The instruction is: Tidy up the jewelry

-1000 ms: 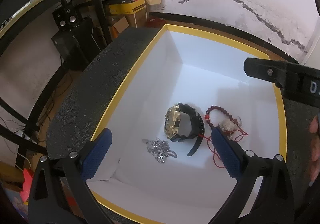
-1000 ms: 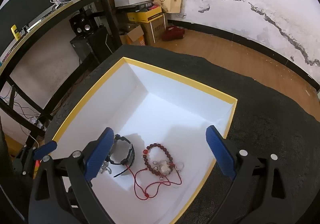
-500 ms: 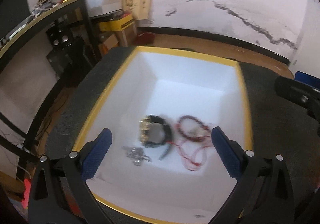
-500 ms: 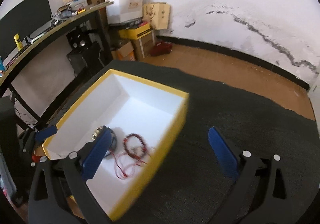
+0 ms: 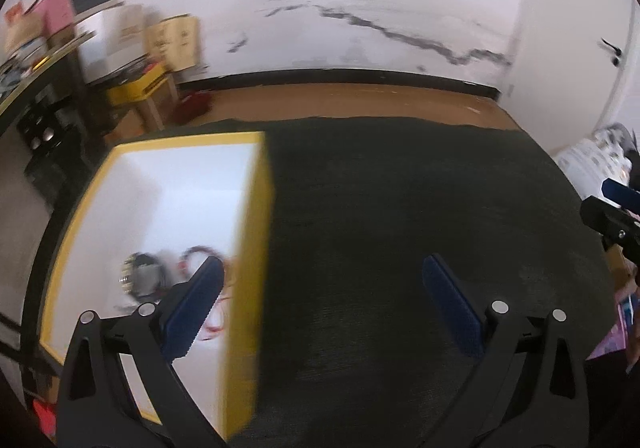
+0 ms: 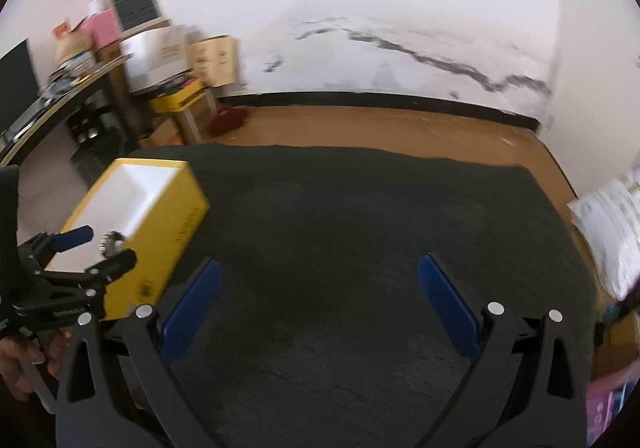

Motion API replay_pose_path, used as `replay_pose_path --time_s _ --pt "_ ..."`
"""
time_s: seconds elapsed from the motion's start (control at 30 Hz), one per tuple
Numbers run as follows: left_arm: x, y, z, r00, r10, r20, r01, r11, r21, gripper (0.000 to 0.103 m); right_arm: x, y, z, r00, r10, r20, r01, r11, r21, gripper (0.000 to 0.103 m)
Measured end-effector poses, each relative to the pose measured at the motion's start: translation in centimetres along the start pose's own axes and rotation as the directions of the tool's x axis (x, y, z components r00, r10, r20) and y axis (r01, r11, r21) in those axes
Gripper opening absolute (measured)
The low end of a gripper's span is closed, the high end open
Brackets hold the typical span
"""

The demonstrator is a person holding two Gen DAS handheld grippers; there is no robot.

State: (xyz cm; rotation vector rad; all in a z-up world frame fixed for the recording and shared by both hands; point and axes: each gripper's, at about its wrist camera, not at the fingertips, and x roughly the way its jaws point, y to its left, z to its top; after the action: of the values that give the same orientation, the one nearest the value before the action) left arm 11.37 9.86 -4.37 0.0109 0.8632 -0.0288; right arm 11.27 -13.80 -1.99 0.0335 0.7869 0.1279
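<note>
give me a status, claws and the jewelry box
Left claw open, empty. Right claw open, empty, jaws just widened. Watch and red bead bracelet lie in yellow box. Dark mat bare under both claws.

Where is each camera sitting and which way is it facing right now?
Left wrist view: rides the left claw, jaws open and empty, looking down and forward over the dark table mat with the yellow box lower left; the right claw's tip enters at the right edge.
Right wrist view: rides the right claw, open and empty, over the same mat; the left claw and a hand show at left.
Both share the box, the mat and the cracked white wall.
</note>
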Motion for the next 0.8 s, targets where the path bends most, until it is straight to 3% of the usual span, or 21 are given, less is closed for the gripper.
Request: replay_pose_path --time_s 0.13,0.33,0.6,0.8 --pt "1.2 -4.6 0.2 1.0 -0.026 -0.008 0.026 0.999 0.038 0.097 0.3 -4.6 -1.8 0.998 -0.055 -0.007 0.055 0.996 0.07 0.096" --pt "2.9 -8.1 -0.5 1.0 -0.021 -0.016 0.022 0.999 0.036 0.097 3.0 -8.1 -4.7 0.994 -0.101 -0.035 0.105 0.987 0.123 0.096" --pt "4.3 -8.0 -2.5 1.0 0.004 -0.02 -0.004 1.0 -0.025 0.097 5.1 -8.2 -5.2 0.994 -0.09 -0.067 0.096 0.99 0.1 0.096" --pt "5.4 -8.1 -2.6 0.999 0.019 -0.031 -0.019 1.0 -0.013 0.097 5.7 -8.2 -5.5 0.994 -0.083 -0.076 0.09 0.991 0.099 0.096"
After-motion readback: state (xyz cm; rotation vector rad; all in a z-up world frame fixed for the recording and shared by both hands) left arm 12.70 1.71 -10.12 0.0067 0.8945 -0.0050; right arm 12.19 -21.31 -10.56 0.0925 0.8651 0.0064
